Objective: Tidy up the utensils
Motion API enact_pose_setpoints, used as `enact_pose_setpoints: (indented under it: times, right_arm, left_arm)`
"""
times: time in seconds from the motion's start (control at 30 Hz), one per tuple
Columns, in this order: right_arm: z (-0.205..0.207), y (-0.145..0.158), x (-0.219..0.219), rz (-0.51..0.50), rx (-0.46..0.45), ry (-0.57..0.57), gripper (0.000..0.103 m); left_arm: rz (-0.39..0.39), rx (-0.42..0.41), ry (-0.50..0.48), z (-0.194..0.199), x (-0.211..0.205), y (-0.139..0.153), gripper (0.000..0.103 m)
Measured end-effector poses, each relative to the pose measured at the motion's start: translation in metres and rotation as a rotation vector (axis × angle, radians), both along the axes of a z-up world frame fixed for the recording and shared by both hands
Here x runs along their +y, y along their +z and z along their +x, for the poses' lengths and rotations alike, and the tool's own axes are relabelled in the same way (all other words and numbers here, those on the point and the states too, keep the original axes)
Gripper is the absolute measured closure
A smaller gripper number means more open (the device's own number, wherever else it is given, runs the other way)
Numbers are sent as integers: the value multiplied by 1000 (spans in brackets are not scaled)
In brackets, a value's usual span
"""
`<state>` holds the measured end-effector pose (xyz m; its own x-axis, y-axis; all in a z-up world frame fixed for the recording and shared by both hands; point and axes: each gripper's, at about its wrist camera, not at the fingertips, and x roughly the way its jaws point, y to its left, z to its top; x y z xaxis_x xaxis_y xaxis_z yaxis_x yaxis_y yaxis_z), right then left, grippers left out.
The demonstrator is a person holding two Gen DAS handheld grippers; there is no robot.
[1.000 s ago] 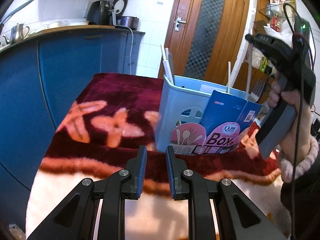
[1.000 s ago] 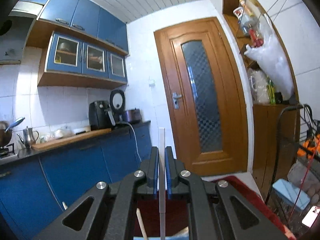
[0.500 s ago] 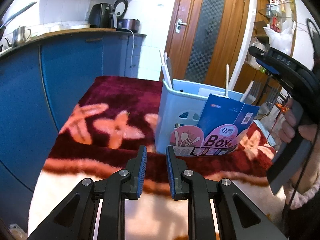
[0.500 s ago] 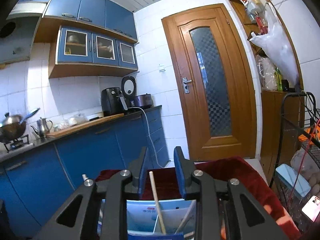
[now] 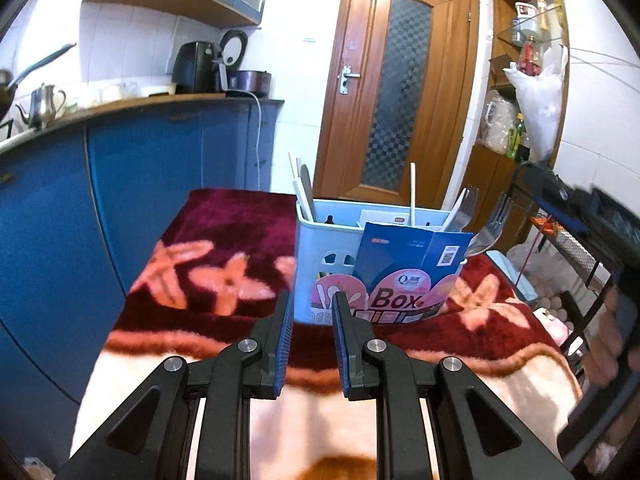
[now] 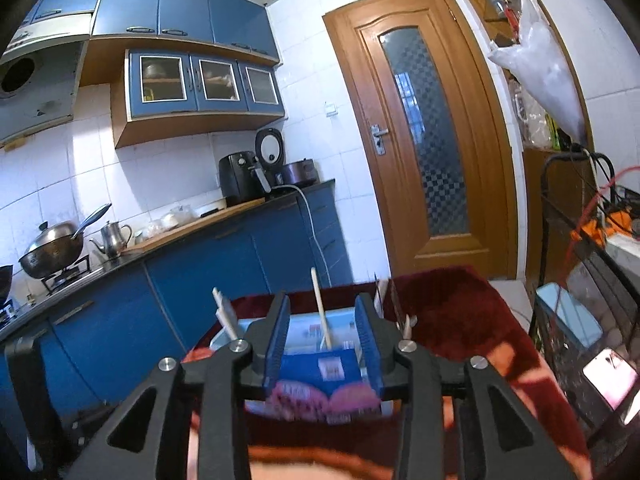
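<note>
A light blue utensil basket (image 5: 320,240) with a blue and pink "Box" card (image 5: 404,268) on its front stands on a red flowered blanket (image 5: 224,240). White chopsticks (image 5: 413,192), flat white utensils (image 5: 304,196) and forks (image 5: 460,212) stand in it. My left gripper (image 5: 308,316) is open and empty, just in front of the basket. My right gripper (image 6: 323,344) is open and empty, above and behind the basket (image 6: 304,328), with a white chopstick (image 6: 322,308) seen between its fingers.
Blue kitchen cabinets (image 5: 120,184) with a counter run along the left. A wooden door (image 5: 396,88) stands behind the table. A black wire rack (image 5: 568,240) is at the right. The right handle and hand (image 5: 612,320) show at the right edge of the left wrist view.
My right gripper has opened and let go of the white chopstick, which now stands in the basket. The gripper has drawn back and down. The left gripper stays open and has tilted up slightly.
</note>
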<state>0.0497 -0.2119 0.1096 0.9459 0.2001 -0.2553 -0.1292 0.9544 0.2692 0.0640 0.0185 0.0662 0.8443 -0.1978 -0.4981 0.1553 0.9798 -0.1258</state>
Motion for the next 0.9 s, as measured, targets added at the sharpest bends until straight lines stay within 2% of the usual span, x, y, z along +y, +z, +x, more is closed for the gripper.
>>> enact_pose_setpoints:
  times: [0.27, 0.33, 0.4, 0.5, 0.63, 0.8, 0.9]
  right_arm:
    - [-39, -23, -5, -20, 46, -2, 54]
    - [-48, -30, -5, -27, 52, -2, 48]
    - [-57, -39, -4, -41, 52, 0, 37]
    - [-68, -52, -2, -64, 47, 1, 31]
    - [-82, -70, 1, -102, 43, -2, 25]
    - [-92, -91, 3, -135, 46, -8, 18]
    - [-94, -101, 1, -142, 49, -29, 17]
  left_arm:
    - [22, -26, 24, -20, -4, -4, 83]
    - [26, -30, 34, -25, -3, -7, 75]
    - [29, -43, 52, -30, -2, -12, 56]
    - [51, -63, 74, -39, -1, -20, 48]
    - [86, -57, 94, -47, 0, -34, 45]
    - [81, -73, 115, -58, -1, -48, 43]
    - [81, -74, 123, -61, -3, -54, 43]
